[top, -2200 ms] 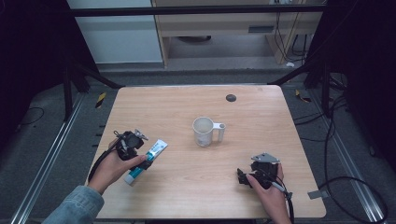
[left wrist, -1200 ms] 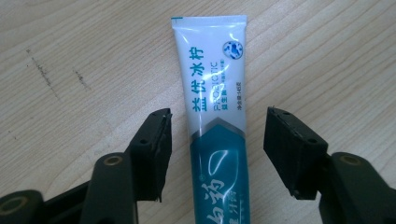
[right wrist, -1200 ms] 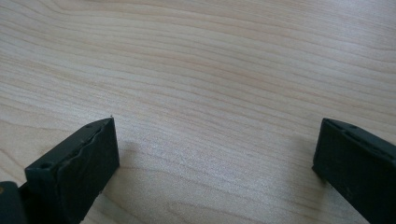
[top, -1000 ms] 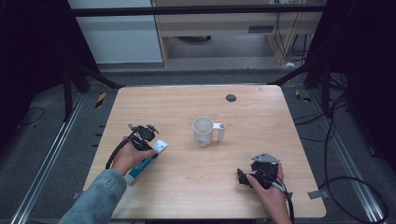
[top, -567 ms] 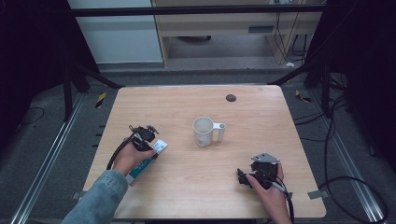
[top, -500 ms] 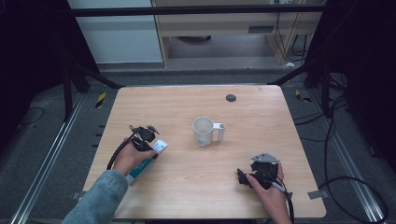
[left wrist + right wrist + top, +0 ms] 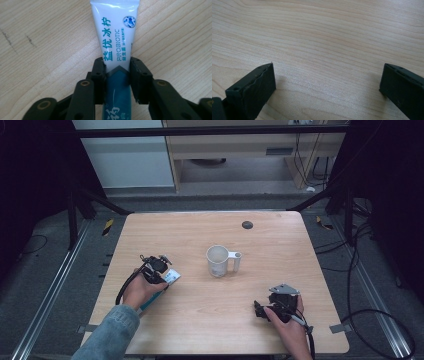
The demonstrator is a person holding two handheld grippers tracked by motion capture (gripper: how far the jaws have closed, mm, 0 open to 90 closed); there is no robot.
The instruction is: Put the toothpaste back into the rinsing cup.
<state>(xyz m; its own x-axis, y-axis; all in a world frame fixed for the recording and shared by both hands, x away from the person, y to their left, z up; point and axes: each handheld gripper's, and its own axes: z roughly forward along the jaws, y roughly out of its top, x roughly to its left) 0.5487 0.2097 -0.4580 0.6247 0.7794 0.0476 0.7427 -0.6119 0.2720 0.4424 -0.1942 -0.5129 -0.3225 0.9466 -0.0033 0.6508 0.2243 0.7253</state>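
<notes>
A white and teal toothpaste tube lies flat on the wooden table, its white crimped end pointing away from me. My left gripper is shut on the tube where the white meets the teal. From above, the left gripper sits at the table's left with the tube under it. A white mug with its handle to the right stands upright in the middle. My right gripper is open over bare wood, at the front right.
A small dark round disc lies near the table's far edge. Metal frame rails and cables run along the floor on both sides. A cabinet stands beyond the far edge.
My left gripper has moved right and forward along the toothpaste tube toward its white end and now grips it. The right gripper and the mug have stayed put.
</notes>
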